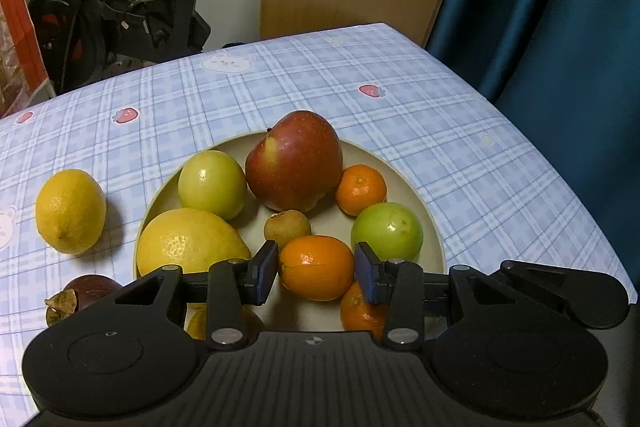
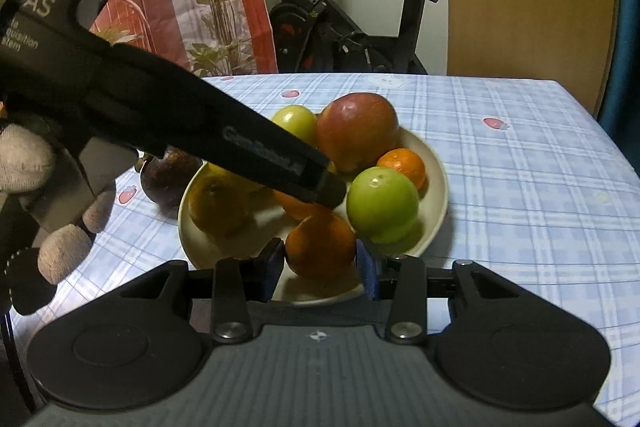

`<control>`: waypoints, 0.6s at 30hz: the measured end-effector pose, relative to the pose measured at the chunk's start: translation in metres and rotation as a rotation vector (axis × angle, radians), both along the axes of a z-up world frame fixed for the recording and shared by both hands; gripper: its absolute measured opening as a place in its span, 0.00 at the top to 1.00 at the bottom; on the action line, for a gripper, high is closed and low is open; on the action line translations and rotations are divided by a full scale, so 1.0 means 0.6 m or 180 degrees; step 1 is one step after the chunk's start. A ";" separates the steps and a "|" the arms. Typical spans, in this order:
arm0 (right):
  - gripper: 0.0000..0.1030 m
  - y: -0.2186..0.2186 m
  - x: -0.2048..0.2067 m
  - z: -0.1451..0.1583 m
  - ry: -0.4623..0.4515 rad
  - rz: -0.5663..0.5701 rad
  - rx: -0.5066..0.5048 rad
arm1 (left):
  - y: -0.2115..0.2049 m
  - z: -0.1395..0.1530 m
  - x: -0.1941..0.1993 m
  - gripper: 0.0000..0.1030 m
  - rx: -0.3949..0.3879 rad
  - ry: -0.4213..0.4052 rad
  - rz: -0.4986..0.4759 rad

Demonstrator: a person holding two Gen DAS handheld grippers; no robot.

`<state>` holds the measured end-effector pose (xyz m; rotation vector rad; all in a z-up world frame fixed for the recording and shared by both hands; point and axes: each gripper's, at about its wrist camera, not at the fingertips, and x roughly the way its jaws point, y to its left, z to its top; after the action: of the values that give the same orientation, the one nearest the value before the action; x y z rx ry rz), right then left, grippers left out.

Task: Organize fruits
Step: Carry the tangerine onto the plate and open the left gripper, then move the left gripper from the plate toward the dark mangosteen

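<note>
The worktop (image 1: pixel 440 115) wears a pale blue plaid cloth printed with pink strawberries and white bears. A cream plate (image 1: pixel 416 195) sits on it, heaped with fruit. Just left of the plate a lemon (image 1: pixel 70 211) lies on the cloth, and nearer the front edge a dark purple mangosteen (image 1: pixel 90 291).

Left wrist view: sits just behind the left gripper (image 1: pixel 316 273); looks steeply down and forward over the plate (image 1: pixel 430 223) from close above; exercise bike (image 1: pixel 120 15) beyond the table's far edge
Right wrist view: sits just behind the right gripper (image 2: pixel 320 267); looks down at the plate (image 2: pixel 440 195) from near its front rim; left gripper's body (image 2: pixel 200 131) crosses its upper left
Shared: plate, red apple (image 1: pixel 294 163) (image 2: pixel 356 131), checked tablecloth (image 1: pixel 460 131) (image 2: pixel 520 163), bike (image 2: pixel 320 23)
</note>
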<state>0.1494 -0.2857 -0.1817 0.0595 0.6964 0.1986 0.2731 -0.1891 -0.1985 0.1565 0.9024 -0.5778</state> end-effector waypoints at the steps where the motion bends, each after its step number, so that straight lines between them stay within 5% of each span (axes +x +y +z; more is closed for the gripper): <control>1: 0.59 0.000 0.001 -0.001 0.0000 -0.0009 0.0024 | -0.001 -0.001 0.002 0.57 0.0009 0.0005 0.0007; 18: 0.54 -0.002 -0.019 0.017 -0.0041 -0.0125 0.0205 | 0.028 0.033 -0.002 0.55 -0.0320 0.0040 0.0056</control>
<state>0.1379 -0.2872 -0.1718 0.1333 0.6754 0.1835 0.2719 -0.1723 -0.1789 0.0543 0.8842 -0.6071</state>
